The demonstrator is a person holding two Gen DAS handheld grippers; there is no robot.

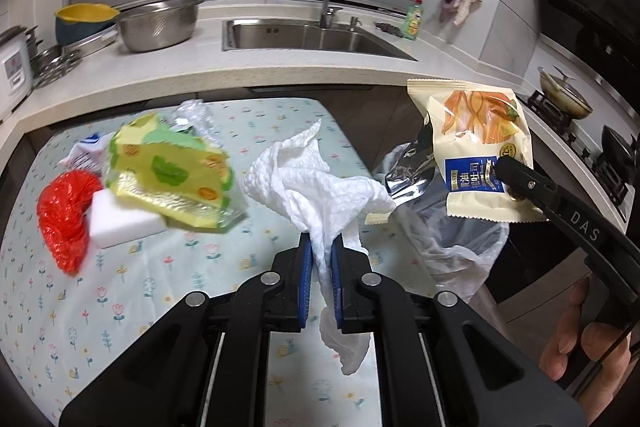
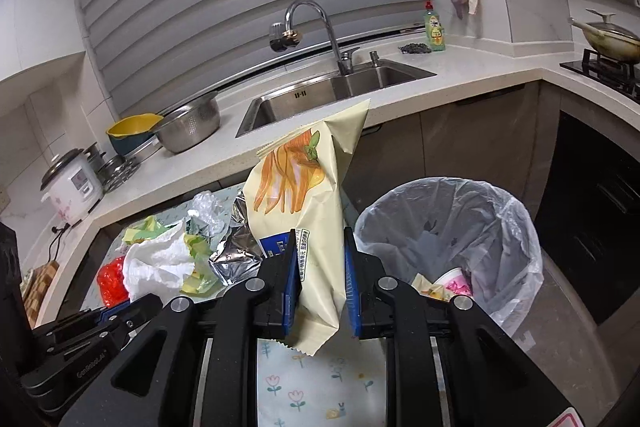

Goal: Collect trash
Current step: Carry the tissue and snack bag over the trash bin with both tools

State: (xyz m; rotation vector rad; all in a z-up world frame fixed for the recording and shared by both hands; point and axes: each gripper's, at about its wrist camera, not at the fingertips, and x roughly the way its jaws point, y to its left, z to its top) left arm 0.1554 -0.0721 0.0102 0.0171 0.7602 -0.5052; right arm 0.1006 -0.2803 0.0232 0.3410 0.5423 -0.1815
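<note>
Right hand-held gripper (image 1: 505, 166) — "DAS"; left hand-held gripper (image 2: 120, 323) — "GenRobot.AI"

The mouth of the lined waste bin (image 2: 452, 247) is found open from above; only a cup (image 2: 454, 281) and scraps are seen low inside. Between table (image 1: 132, 307) and bin, the passage is partly taken up by the hanging snack packet (image 2: 304, 211) and a crumpled foil wrapper (image 2: 236, 251). The far half of the table is obstructed by a green-yellow wrapper (image 1: 172, 171), a white sponge (image 1: 124, 219), red netting (image 1: 64, 215) and clear plastic (image 1: 196, 115). The near tablecloth is left bare. The paper towel (image 1: 316, 183) held up over the table's right edge narrows the gap between the two tools.
</note>
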